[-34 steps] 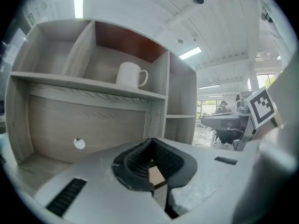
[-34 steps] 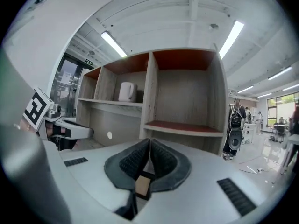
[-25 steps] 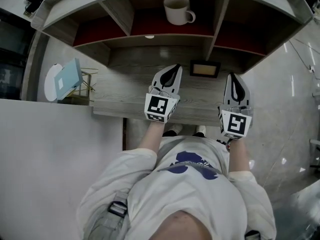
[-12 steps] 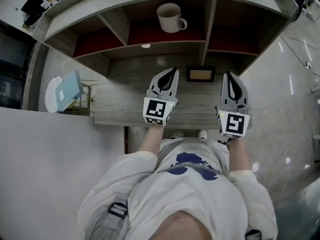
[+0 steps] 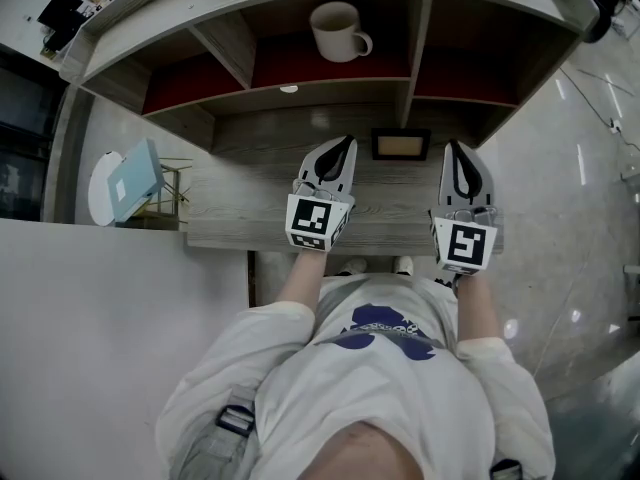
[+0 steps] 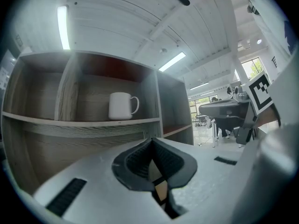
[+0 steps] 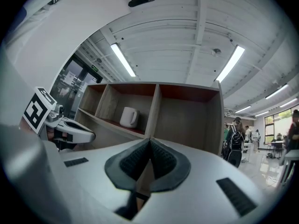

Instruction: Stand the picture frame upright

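Observation:
The picture frame, dark-rimmed with a tan inside, lies on the grey wooden desk just in front of the shelf unit. My left gripper hovers over the desk to the frame's left, its jaws shut on nothing. My right gripper is to the frame's right, also shut and empty. Neither touches the frame. In the left gripper view the left gripper points at the shelf, jaws together. The right gripper shows the same in its own view.
A white mug stands in the middle shelf compartment, also seen as the mug and the mug. A wire rack with a white plate and a light blue book is at the desk's left. People stand far right.
The head view has shifted a little. Both grippers stay shut on either side of the frame, and the frame has not moved on the desk.

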Action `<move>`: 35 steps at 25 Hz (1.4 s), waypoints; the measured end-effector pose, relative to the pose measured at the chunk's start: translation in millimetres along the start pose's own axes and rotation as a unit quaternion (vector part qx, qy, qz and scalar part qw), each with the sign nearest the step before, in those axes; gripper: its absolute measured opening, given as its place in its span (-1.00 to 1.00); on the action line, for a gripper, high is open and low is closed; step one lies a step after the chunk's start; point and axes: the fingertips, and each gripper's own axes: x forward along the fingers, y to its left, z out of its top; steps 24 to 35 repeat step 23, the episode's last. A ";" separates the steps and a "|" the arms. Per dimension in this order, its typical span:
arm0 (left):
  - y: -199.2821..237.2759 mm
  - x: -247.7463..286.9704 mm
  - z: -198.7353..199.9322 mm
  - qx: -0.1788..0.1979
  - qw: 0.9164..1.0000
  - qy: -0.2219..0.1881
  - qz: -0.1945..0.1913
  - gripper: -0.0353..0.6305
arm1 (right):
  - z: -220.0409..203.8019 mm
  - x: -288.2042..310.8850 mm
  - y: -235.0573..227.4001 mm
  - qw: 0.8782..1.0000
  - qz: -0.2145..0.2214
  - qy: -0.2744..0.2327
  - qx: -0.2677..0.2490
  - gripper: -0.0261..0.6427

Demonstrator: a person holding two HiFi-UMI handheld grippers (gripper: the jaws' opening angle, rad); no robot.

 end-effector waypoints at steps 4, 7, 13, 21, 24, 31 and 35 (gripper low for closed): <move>2.9 -0.1 0.3 0.004 1.000 0.000 0.003 -0.88 | 0.6 2.8 3.0 1.000 0.004 -0.006 0.005 -0.93; 5.0 -0.1 1.1 0.004 1.000 0.001 0.005 -0.88 | 0.3 4.8 4.2 1.000 0.007 -0.007 0.010 -0.93; 7.8 -2.0 2.5 0.008 1.000 0.001 0.009 -0.88 | 2.8 6.4 4.9 1.000 0.010 -0.004 0.017 -0.93; 10.8 -3.7 2.6 0.013 1.000 -0.001 0.015 -0.88 | -2.8 4.4 4.1 1.000 0.009 -0.007 -0.003 -0.93; 11.3 -4.1 4.1 0.014 1.000 -0.004 0.016 -0.88 | -3.5 3.7 4.0 1.000 0.009 -0.007 -0.008 -0.93; 11.3 -4.1 4.1 0.014 1.000 -0.004 0.016 -0.88 | -3.5 3.7 4.0 1.000 0.009 -0.007 -0.008 -0.93; 11.3 -4.1 4.1 0.014 1.000 -0.004 0.016 -0.88 | -3.5 3.7 4.0 1.000 0.009 -0.007 -0.008 -0.93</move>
